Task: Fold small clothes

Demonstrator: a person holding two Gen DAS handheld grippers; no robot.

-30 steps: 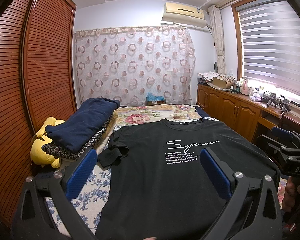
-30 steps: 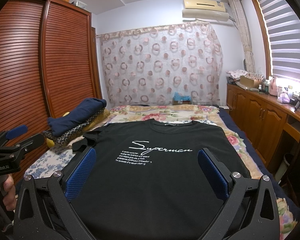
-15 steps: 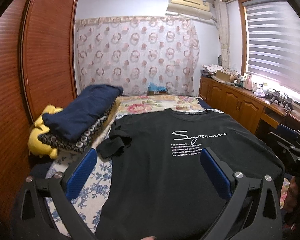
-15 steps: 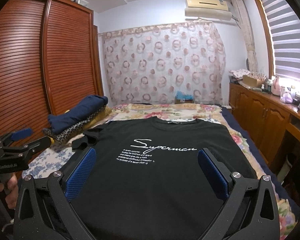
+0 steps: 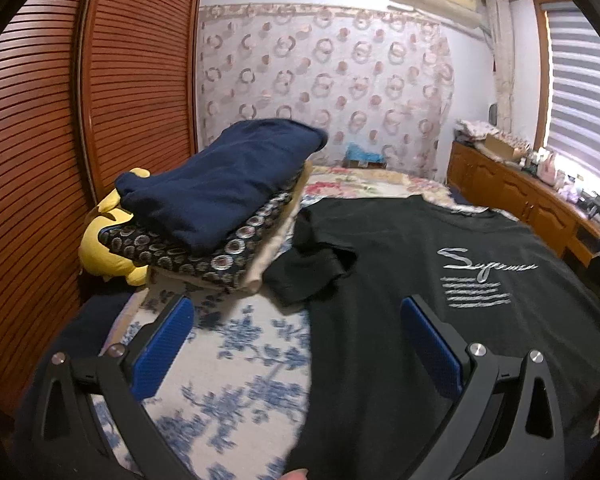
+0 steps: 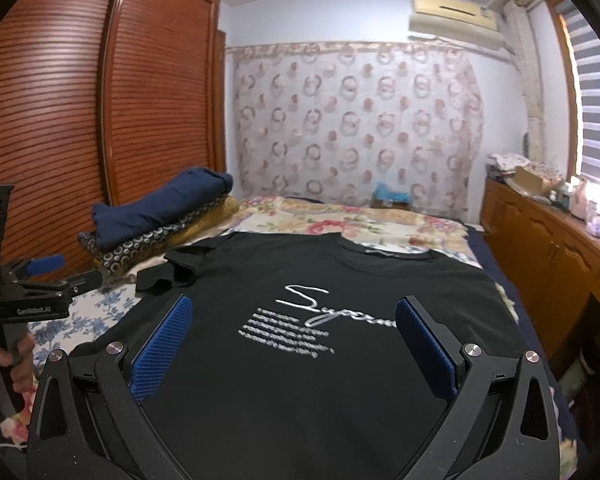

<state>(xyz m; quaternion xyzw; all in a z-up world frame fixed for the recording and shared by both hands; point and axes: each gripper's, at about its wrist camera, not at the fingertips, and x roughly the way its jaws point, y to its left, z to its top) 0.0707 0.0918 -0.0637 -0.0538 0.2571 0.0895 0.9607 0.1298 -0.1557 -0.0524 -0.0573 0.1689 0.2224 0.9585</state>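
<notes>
You are looking at a black T-shirt lying front-up and mostly flat on the bed, its white script logo and lines of small print facing the ceiling and its collar pointing toward the patterned curtain. The sleeve on your left side is bunching and curling over itself instead of lying flat, and it is ending just beside the stack of folded clothes, a navy piece sitting on top of a ring-patterned one. A yellow plush toy is wedging between that stack and the slatted wardrobe. Your left gripper is hovering with its blue pads spread wide and nothing between them, straddling the shirt's left edge and the blue-flowered sheet. Your right gripper is likewise gaping wide and gripping nothing, hanging over the shirt's chest. In the right wrist view your left hand is showing at the frame's left edge. The sheet between shirt and stack is giving you a bare strip on the left; on the right the shirt is running close to the mattress edge, with the wooden cabinets standing across a narrow gap.
</notes>
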